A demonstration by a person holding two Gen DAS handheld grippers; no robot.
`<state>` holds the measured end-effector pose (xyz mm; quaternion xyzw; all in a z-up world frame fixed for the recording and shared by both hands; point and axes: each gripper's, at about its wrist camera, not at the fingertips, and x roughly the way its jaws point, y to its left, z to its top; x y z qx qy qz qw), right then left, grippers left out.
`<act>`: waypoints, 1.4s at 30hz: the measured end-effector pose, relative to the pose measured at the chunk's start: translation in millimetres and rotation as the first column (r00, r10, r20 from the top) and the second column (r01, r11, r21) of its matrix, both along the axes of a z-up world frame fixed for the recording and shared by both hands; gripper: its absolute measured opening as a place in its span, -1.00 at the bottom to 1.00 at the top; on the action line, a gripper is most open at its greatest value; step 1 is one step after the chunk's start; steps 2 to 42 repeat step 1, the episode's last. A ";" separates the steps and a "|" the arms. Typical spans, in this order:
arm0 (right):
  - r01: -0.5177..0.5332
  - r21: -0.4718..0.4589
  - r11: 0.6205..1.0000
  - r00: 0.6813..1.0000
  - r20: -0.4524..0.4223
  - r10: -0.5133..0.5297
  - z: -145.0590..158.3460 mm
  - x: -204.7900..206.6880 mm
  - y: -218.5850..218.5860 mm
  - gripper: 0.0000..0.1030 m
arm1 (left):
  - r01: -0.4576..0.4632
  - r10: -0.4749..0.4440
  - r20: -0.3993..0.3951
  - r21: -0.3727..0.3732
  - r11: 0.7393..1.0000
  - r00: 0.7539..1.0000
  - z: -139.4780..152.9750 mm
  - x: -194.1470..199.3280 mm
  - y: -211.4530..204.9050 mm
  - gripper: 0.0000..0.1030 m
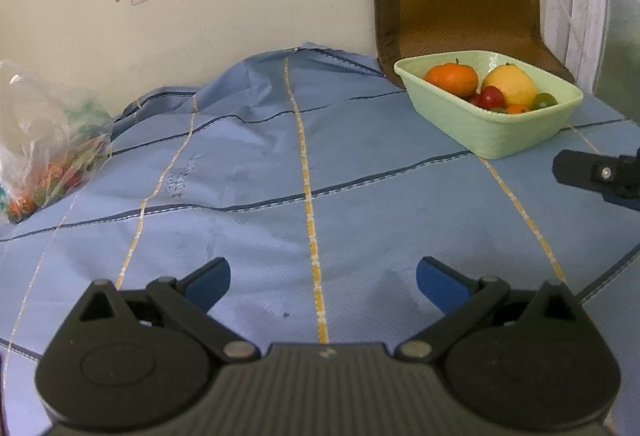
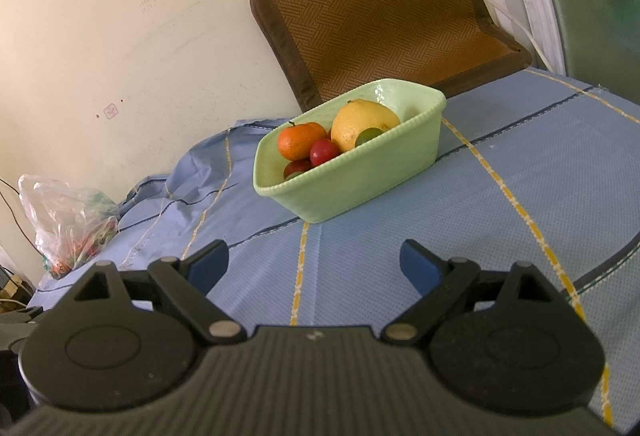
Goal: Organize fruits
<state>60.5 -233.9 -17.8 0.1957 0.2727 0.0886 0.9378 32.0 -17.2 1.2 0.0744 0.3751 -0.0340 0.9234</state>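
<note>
The pale green rectangular plastic basket [image 2: 352, 172] sits on the bench, which is covered by a blue cloth with yellow and dark stripes [image 1: 260, 164]. The basket holds an orange mandarin [image 2: 300, 140], a yellow pear-like fruit [image 2: 360, 124], small red fruits [image 2: 323, 151] and a green one [image 2: 369, 134]. It lies ahead and slightly left of the right hand-held gripper [image 2: 314, 264], its long axis slanting away to the right; from the left hand-held gripper [image 1: 323, 278] it is well off to the far right. The right one looks nearer. Both have their blue fingers spread wide and hold nothing. A clear plastic bag of colourful items [image 1: 48, 152] rests far left, a brown woven mat [image 2: 384, 8] leans behind the basket. Nothing blocks the approach.
</note>
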 end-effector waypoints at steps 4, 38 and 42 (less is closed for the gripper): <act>0.000 -0.001 1.000 1.000 0.001 0.000 -0.2 0.1 0.0 0.83 | 0.005 -0.005 0.006 -0.009 1.000 1.000 1.0 -0.7 0.5 1.00; 0.000 -0.001 1.000 1.000 0.001 0.000 -0.2 0.1 0.0 0.83 | 0.005 -0.005 0.006 -0.009 1.000 1.000 1.0 -0.7 0.5 1.00; 0.000 -0.001 1.000 1.000 0.001 0.000 -0.2 0.1 0.0 0.83 | 0.005 -0.005 0.006 -0.009 1.000 1.000 1.0 -0.7 0.5 1.00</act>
